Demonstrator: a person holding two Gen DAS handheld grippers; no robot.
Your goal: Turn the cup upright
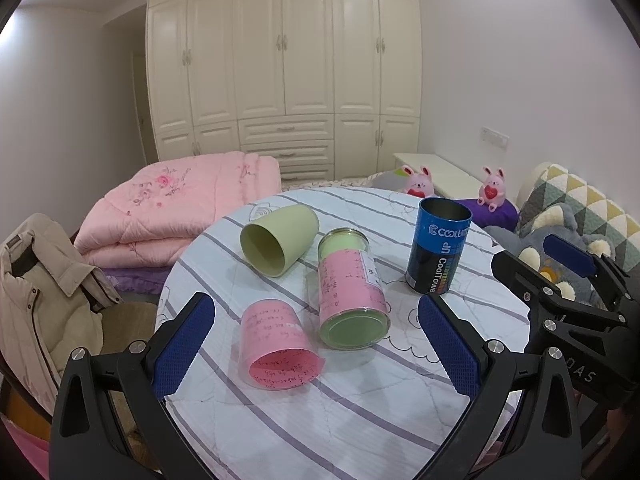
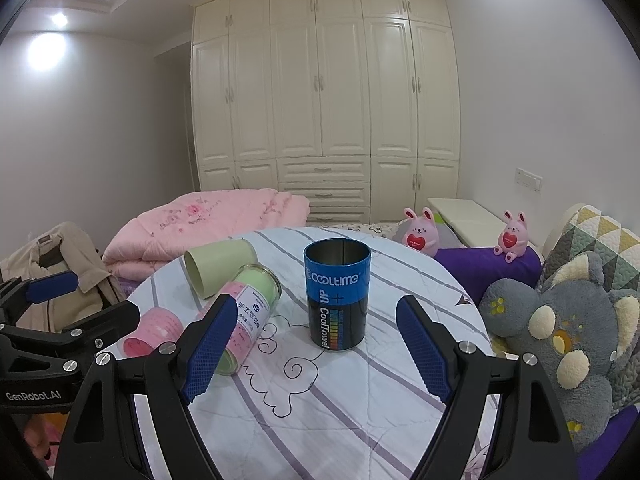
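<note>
On the round table, a pale green cup (image 1: 278, 240) lies on its side, mouth toward me; it also shows in the right wrist view (image 2: 218, 266). A clear jar with pink paper and green lining (image 1: 352, 288) lies on its side beside it. A clear cup lined with pink paper (image 1: 276, 346) lies tipped near my left gripper. A blue and black tin (image 1: 438, 246) stands upright, open end up (image 2: 337, 294). My left gripper (image 1: 316, 346) is open and empty above the pink cup and jar. My right gripper (image 2: 316, 350) is open and empty in front of the tin.
The table has a white cloth with purple stripes (image 2: 360, 408). A folded pink quilt (image 1: 176, 208) lies behind, a jacket on a chair (image 1: 44, 292) at left, a grey plush toy (image 2: 560, 340) and cushions at right. A cream wardrobe (image 2: 324, 100) fills the back wall.
</note>
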